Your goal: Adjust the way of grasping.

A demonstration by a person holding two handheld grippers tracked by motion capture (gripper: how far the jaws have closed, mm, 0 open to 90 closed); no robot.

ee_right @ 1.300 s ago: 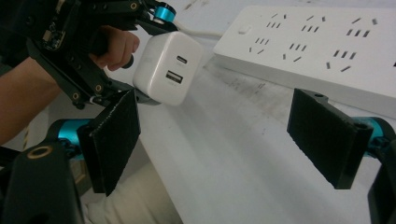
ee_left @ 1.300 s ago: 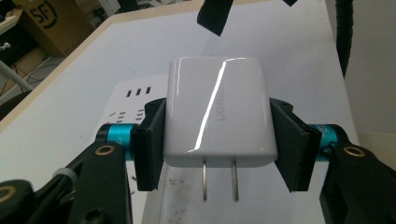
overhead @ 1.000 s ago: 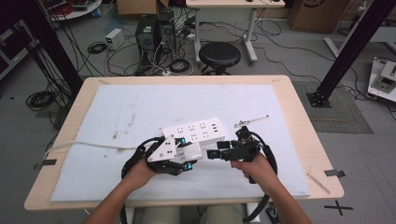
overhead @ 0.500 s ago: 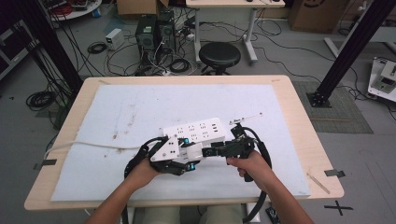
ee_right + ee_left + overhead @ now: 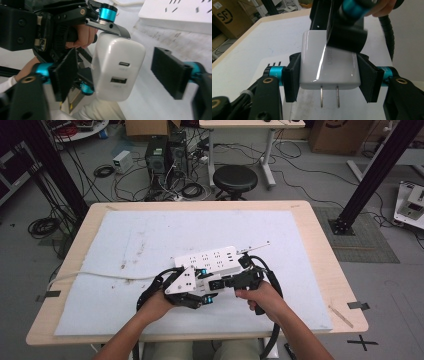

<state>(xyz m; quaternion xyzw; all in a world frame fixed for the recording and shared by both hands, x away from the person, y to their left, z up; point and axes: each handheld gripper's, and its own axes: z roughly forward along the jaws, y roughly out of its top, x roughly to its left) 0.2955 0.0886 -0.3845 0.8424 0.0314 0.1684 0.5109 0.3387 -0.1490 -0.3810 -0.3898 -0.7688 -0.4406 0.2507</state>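
Clearly, these points describe the moment:
Charger: the glossy white two-port wall charger with two metal prongs (image 5: 328,62) is in the air just above the pale felt mat (image 5: 125,240), in front of the person and just beside the white multi-socket power strip (image 5: 207,262); it is not plugged in.
Left gripper: the left gripper (image 5: 329,77) has its two black jaws pressed on the two flat sides of the charger; so the body cannot turn and the prongs stay free, pointing toward this gripper's camera.
Right gripper: the right gripper (image 5: 120,75) stands wide open around the port end of the charger; one pad (image 5: 171,71) is clearly apart from it, the other pad is close beside it, and I cannot tell if that one touches; it grips nothing.
Reason for the hold: I judge that this is a hand-over between the two tools; the right one comes from the port face, probably so that the prongs remain clear for the sockets.
Power strip: it lies flat on the mat, sockets upward, its white cable (image 5: 95,276) running off to the left; it looks ready to receive the plug.
Risk: the shell is smooth; if the left jaws let go too early, it may slip.
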